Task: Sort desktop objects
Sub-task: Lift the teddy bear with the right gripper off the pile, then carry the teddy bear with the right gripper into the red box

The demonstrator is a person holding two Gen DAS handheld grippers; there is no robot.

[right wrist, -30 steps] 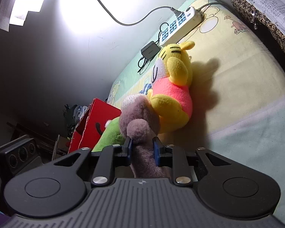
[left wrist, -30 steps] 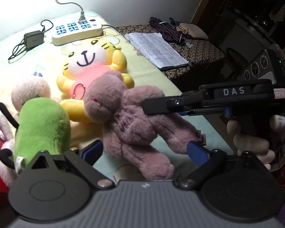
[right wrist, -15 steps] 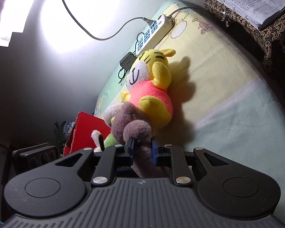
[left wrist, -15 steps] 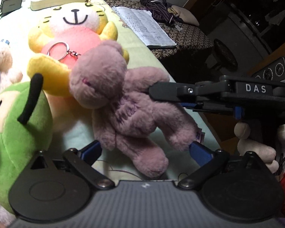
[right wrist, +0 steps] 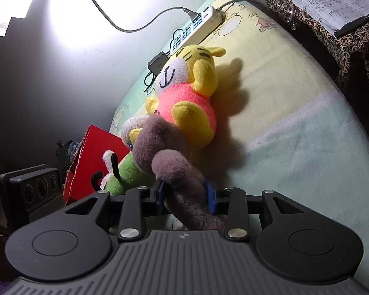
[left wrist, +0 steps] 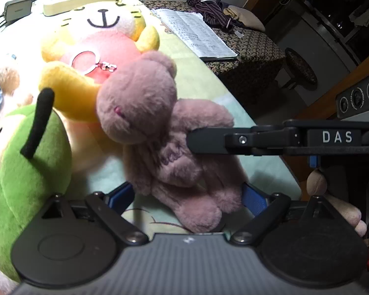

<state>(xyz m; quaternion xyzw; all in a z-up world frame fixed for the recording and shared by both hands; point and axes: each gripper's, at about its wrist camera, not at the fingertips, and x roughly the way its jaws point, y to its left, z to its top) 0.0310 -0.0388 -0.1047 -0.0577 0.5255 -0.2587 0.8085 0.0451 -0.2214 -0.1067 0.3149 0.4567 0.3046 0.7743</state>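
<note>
Your right gripper is clamping its jaws on the purple teddy bear, holding it above the blanket, touching the yellow plush and green plush. Your left gripper is hovering with jaws spread wide around the bear's legs.

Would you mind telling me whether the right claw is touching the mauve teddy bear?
Touching. The right wrist view shows the right claw with its blue pads pressed against both sides of the mauve teddy bear, squeezing the plush between them.
</note>
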